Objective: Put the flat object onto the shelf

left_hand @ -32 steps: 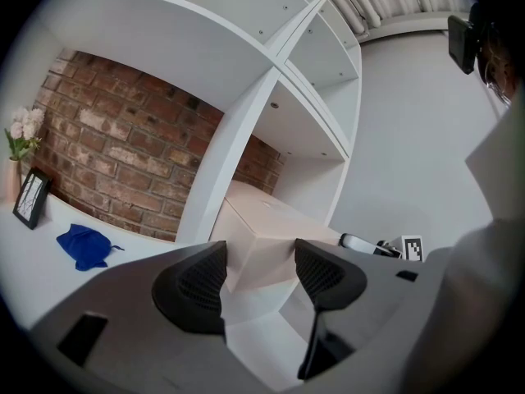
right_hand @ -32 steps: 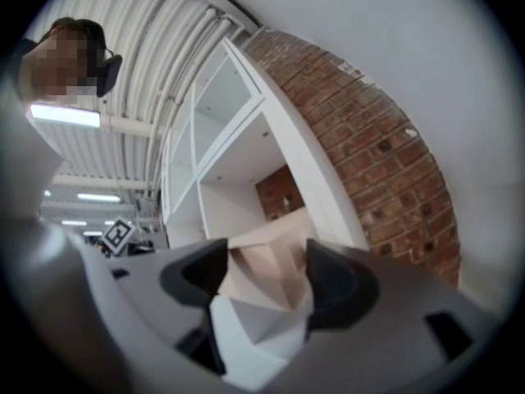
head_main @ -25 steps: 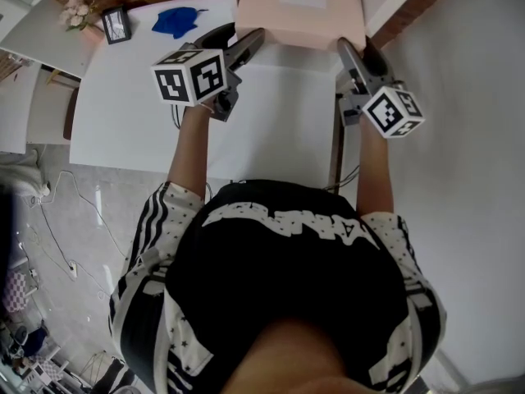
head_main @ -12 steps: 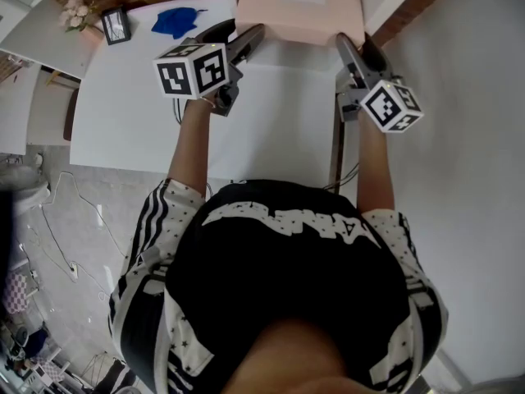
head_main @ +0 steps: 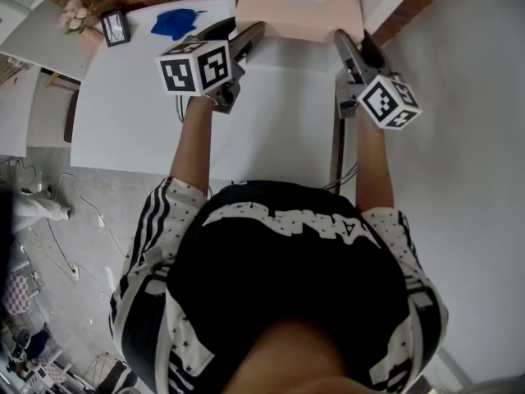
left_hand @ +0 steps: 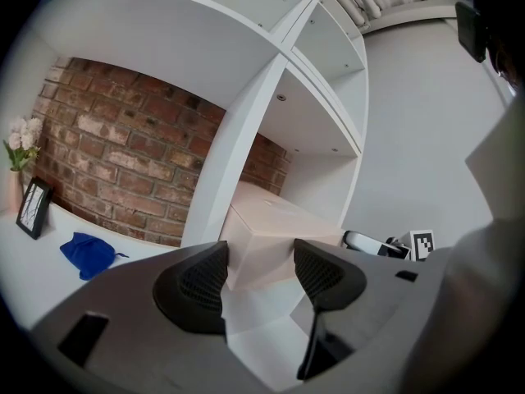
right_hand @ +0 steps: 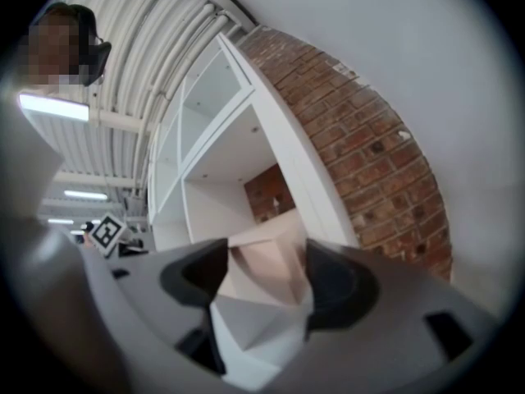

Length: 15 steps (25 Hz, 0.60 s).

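Both left gripper (head_main: 238,38) and right gripper (head_main: 353,43) hold jaws apart beside box (head_main: 299,11)

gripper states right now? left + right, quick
Left gripper: open, pink box just ahead of the jaws, not gripped.
Right gripper: jaws apart with the box's corner between them; whether they grip it cannot be told.

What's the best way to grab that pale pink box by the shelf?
Take the pale pink box by its two near corners, one hold per side, coming from the person's side. It is broad and flat, likely too wide for a single grip, and its far end lies toward the white shelf.
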Each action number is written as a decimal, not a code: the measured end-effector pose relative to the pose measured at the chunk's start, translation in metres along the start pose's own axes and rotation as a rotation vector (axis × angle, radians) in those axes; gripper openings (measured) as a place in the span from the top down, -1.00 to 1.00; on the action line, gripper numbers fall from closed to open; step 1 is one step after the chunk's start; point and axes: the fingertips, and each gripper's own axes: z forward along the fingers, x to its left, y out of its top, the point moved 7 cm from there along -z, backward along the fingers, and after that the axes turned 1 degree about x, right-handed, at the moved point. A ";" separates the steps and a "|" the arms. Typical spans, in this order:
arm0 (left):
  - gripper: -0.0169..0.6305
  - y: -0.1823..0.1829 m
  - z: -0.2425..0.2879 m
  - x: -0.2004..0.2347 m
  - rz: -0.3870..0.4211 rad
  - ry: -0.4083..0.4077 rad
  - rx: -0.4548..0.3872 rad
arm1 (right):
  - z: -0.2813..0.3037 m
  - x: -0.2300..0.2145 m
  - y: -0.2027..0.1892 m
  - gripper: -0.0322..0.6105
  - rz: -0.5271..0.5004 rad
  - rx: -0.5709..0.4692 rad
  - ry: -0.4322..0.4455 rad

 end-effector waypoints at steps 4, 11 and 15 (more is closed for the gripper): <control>0.14 0.001 0.003 0.002 0.004 0.006 0.002 | 0.002 -0.003 -0.003 -0.09 0.004 0.009 -0.013; 0.14 0.000 0.004 0.004 -0.015 0.009 -0.002 | 0.004 -0.002 -0.003 -0.09 -0.037 0.033 -0.017; 0.14 -0.003 0.007 0.005 -0.012 0.010 0.017 | 0.003 -0.003 -0.006 -0.09 -0.050 0.034 -0.018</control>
